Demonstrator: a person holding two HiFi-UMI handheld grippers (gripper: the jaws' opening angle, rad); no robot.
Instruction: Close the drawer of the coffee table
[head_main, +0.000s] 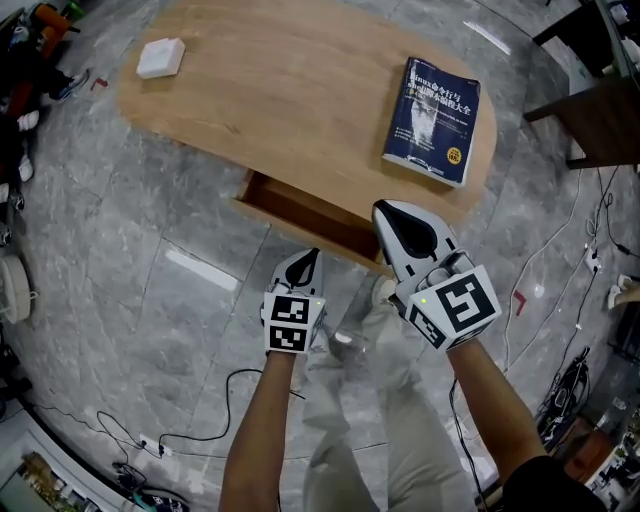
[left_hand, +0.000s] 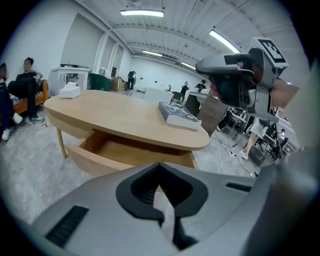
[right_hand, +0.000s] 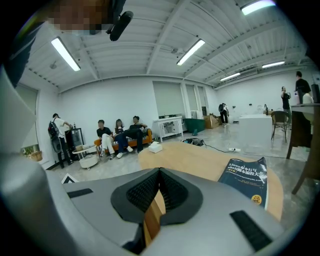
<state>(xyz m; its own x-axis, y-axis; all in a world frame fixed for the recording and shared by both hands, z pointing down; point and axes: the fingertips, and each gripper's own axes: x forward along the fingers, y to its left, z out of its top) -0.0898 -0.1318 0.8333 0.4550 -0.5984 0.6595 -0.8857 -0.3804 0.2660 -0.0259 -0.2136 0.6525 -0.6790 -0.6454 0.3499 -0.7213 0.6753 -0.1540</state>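
- As viewed from the head camera: oval wooden coffee table (head_main: 300, 90) on a grey stone floor (head_main: 150, 250), its drawer (head_main: 310, 215) pulled out of the near long side, toward the person.
- Drawer (left_hand: 115, 150), left gripper view: open, inside of bare wood, front panel standing clear of the coffee table's (left_hand: 115, 107) edge.
- On the coffee table's top: blue book (head_main: 432, 120) lying flat near the right end; small white box (head_main: 161, 57) near the far left end.
- Left gripper (head_main: 305, 262): jaws closed tip to tip with nothing between them; held low, off the coffee table's near side, just in front of the drawer's front panel.
- Right gripper (head_main: 392, 220): jaws likewise pressed together and empty; held higher, tip over the drawer's right end at the coffee table's near edge; contact with either not discernible.
- Beyond the coffee table's far side, right gripper view: several people seated on an orange sofa (right_hand: 120, 132).
- To the right of the coffee table: loose cables (head_main: 560, 270) trailing over the floor.
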